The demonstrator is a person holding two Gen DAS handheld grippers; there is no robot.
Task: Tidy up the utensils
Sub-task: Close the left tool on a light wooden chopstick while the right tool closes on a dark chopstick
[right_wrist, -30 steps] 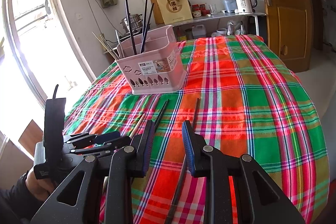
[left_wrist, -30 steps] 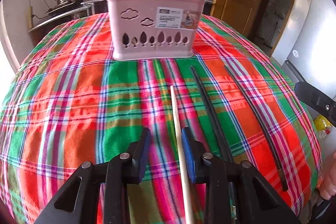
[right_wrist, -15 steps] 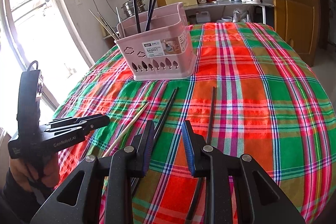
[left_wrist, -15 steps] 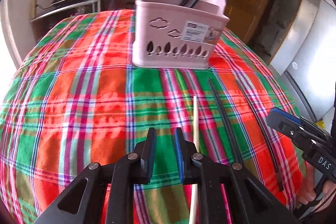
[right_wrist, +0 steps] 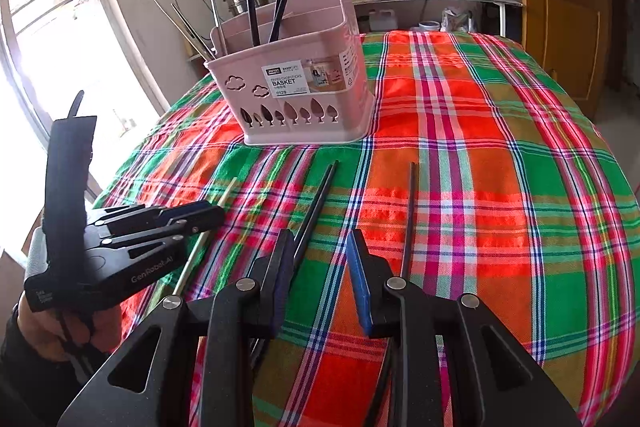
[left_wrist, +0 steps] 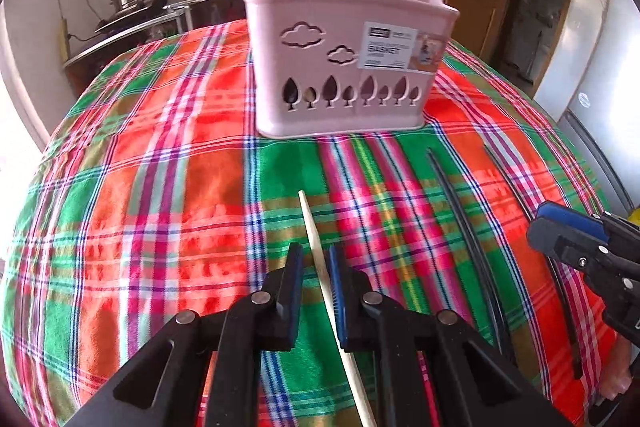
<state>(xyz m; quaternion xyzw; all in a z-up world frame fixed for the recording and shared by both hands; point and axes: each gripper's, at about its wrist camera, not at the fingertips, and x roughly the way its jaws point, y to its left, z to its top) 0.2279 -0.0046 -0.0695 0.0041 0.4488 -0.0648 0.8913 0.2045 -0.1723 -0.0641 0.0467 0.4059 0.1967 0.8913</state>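
Left tongs (left_wrist: pixel 316 277): black plastic, blue pads, jaws closing around my pale wooden chopstick (left_wrist: pixel 320 267), which lay flat on the plaid cloth (left_wrist: pixel 160 187); the pads did not yet clearly press it. Right tongs (right_wrist: pixel 320 267): jaws spread, nothing between them. Two slim black chopsticks (right_wrist: pixel 316 203) lay on the cloth nearby. Pink plastic basket (right_wrist: pixel 304 99), with cloud and tree cut-outs, held upright sticks.
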